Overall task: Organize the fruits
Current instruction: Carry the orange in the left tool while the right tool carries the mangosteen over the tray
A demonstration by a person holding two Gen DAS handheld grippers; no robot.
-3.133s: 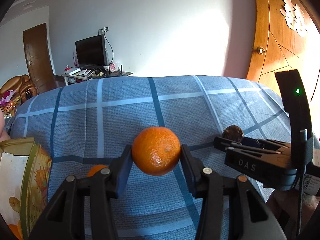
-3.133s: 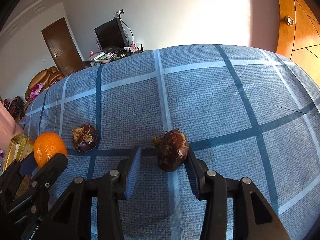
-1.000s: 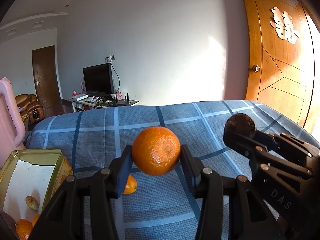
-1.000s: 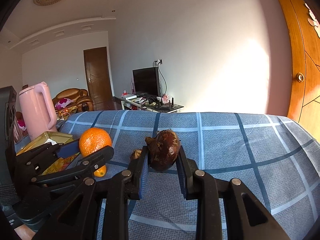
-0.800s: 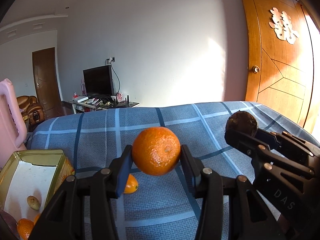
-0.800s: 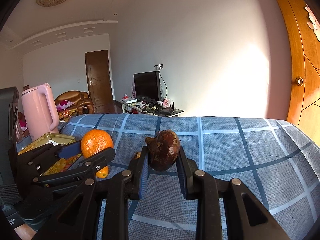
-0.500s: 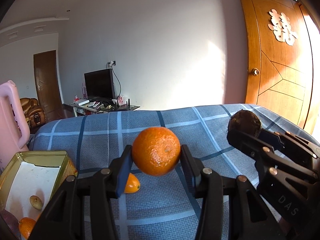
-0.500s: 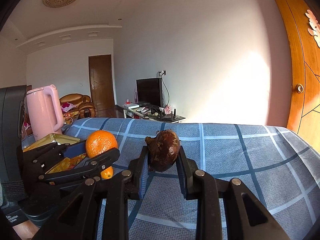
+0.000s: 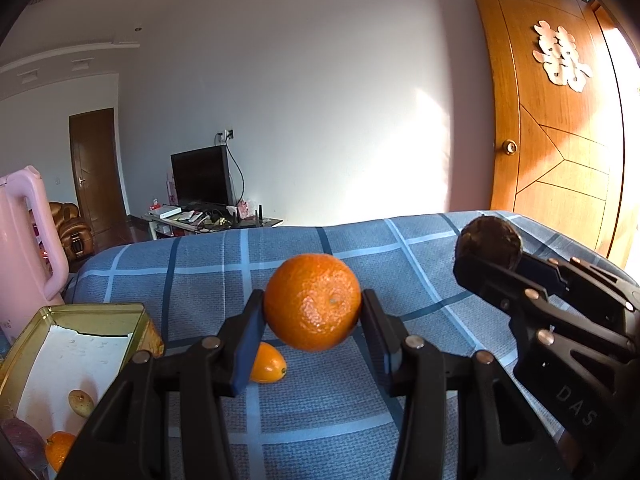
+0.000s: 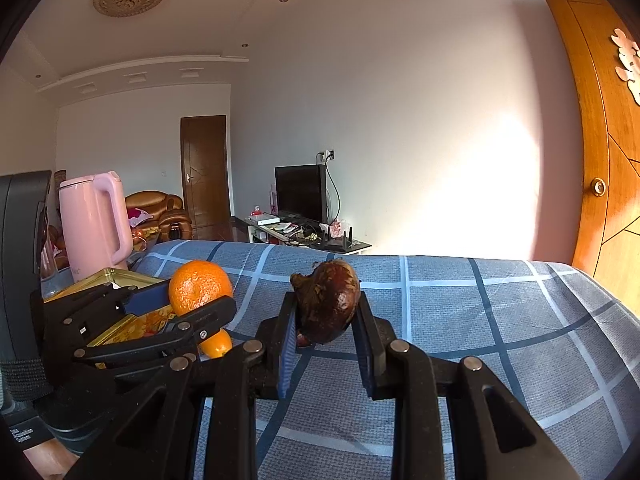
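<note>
Above checked cloth (image 9: 420, 264), orange (image 9: 313, 301) and brown fruit (image 10: 328, 301) are held clamped; the left tin (image 9: 96, 310) likely awaits them.

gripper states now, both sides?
Left gripper: closed on the orange.
Right gripper: closed on the dark brown fruit.
</note>
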